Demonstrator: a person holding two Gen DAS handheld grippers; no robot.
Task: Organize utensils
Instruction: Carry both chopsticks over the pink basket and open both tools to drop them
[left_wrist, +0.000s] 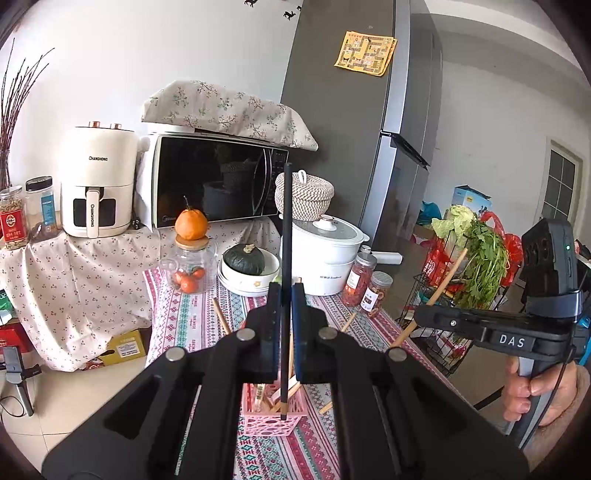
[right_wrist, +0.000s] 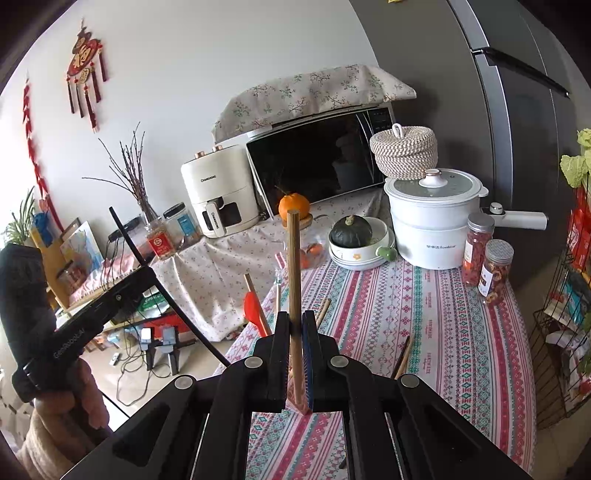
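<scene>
The pink basket stands on the patterned tablecloth, near the table's front edge, and it already holds several wooden chopsticks, so a part of the sorting seems done.

The left gripper is clenched on a black chopstick, which stands almost upright between the jaws with its lower tip just above or inside the basket; which of the two I cannot tell. The right gripper is clenched on a light wooden chopstick, also upright, above the cloth and not yet at the basket.

Still loose on the cloth are a few wooden sticks toward the left edge, a darker pair closer to the middle, and a red spatula at the left edge.

In my judgement the task is about half finished: two sticks are in hand, and several utensils remain to collect.
</scene>
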